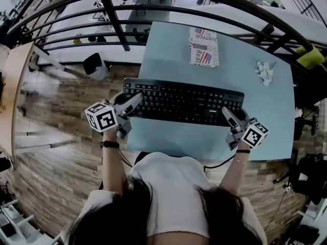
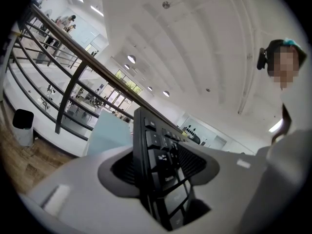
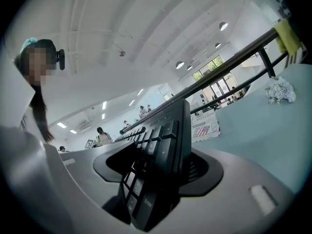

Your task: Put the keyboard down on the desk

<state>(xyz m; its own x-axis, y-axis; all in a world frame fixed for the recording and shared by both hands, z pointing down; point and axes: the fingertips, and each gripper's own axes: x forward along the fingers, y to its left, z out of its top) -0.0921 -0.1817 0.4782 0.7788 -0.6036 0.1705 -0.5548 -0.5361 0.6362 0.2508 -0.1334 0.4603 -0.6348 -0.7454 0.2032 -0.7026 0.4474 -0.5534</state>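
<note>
Here the keyboard [image 1: 184, 101] stretches across the near half of the desk [image 1: 168, 50]. The left gripper [image 1: 133, 103] clamps its left end and the right gripper [image 1: 230, 116] its right end. Whether it rests on the desktop I cannot tell.

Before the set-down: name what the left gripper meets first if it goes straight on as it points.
The black keyboard, whose left end sits clamped between the jaws of the left gripper.
</note>
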